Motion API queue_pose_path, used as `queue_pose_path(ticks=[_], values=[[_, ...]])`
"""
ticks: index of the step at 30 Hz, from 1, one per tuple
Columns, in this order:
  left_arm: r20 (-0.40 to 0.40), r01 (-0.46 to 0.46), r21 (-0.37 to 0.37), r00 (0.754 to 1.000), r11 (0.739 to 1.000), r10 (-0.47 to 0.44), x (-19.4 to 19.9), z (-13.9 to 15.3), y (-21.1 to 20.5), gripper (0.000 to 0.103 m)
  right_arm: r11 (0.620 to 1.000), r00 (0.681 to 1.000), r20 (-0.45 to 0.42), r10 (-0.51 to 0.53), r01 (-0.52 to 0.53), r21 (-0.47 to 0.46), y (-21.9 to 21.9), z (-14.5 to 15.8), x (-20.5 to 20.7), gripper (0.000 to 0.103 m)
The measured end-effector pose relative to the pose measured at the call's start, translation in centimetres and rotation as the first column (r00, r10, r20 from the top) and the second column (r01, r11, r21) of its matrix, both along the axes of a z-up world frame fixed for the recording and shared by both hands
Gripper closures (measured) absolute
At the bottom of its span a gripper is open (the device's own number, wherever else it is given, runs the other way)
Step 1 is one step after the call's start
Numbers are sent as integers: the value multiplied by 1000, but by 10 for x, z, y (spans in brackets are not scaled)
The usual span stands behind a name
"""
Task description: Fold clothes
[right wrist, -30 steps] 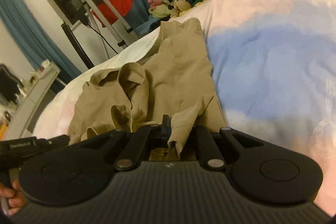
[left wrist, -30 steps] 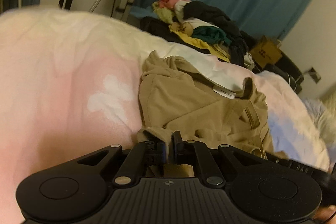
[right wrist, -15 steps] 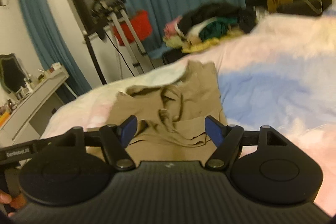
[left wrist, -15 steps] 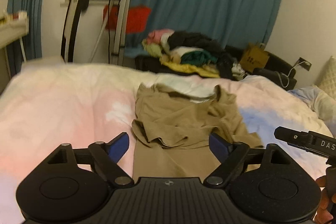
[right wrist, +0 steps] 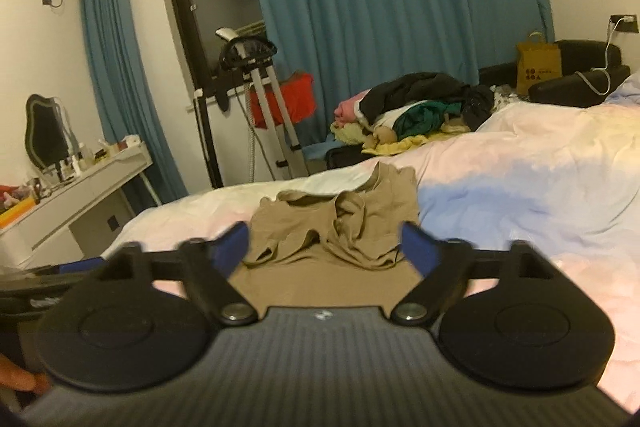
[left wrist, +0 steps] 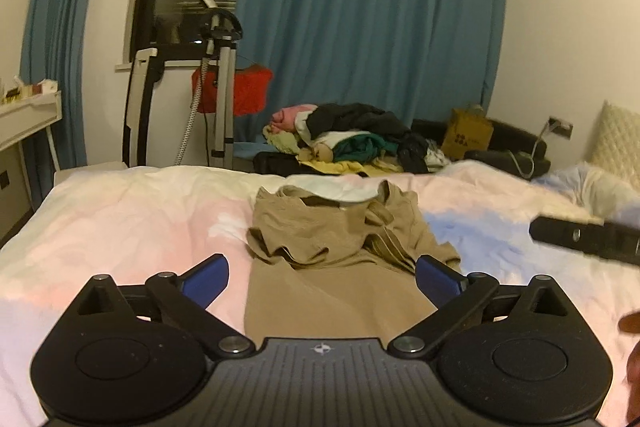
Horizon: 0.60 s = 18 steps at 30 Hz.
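Observation:
A tan garment (left wrist: pixel 336 259) lies on the bed, its near part flat and its far part bunched in folds; it also shows in the right wrist view (right wrist: pixel 340 231). My left gripper (left wrist: pixel 320 277) is open and empty, raised above the garment's near end. My right gripper (right wrist: pixel 326 247) is open and empty, also above the near end. The right gripper's body shows at the right edge of the left wrist view (left wrist: pixel 584 237).
The bed has a pink, white and blue cover (left wrist: pixel 120 227). A heap of mixed clothes (left wrist: pixel 348 139) lies past the far edge. A garment steamer stand (left wrist: pixel 220 87), blue curtains (left wrist: pixel 360 27) and a white desk (right wrist: pixel 72 187) stand around the bed.
Both grippers let go of the tan garment, opened wide and drew back and up from it. The garment now rests on the bed.

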<state>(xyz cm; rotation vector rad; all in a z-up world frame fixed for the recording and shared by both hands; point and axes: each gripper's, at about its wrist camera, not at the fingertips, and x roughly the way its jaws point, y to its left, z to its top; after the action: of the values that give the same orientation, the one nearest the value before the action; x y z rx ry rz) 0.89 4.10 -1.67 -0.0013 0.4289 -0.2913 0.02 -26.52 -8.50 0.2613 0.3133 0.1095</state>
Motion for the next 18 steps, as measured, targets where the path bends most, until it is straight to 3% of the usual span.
queue_pose_path(ticks=[7, 18], values=[[6, 12, 74, 1000, 997, -12, 0, -13, -17, 0, 1000, 1000, -26, -7, 7, -1, -1, -8, 4, 18], [-99, -14, 60, 995, 998, 20, 18, -36, -18, 0, 996, 991, -109, -83, 85, 14, -9, -24, 15, 18]])
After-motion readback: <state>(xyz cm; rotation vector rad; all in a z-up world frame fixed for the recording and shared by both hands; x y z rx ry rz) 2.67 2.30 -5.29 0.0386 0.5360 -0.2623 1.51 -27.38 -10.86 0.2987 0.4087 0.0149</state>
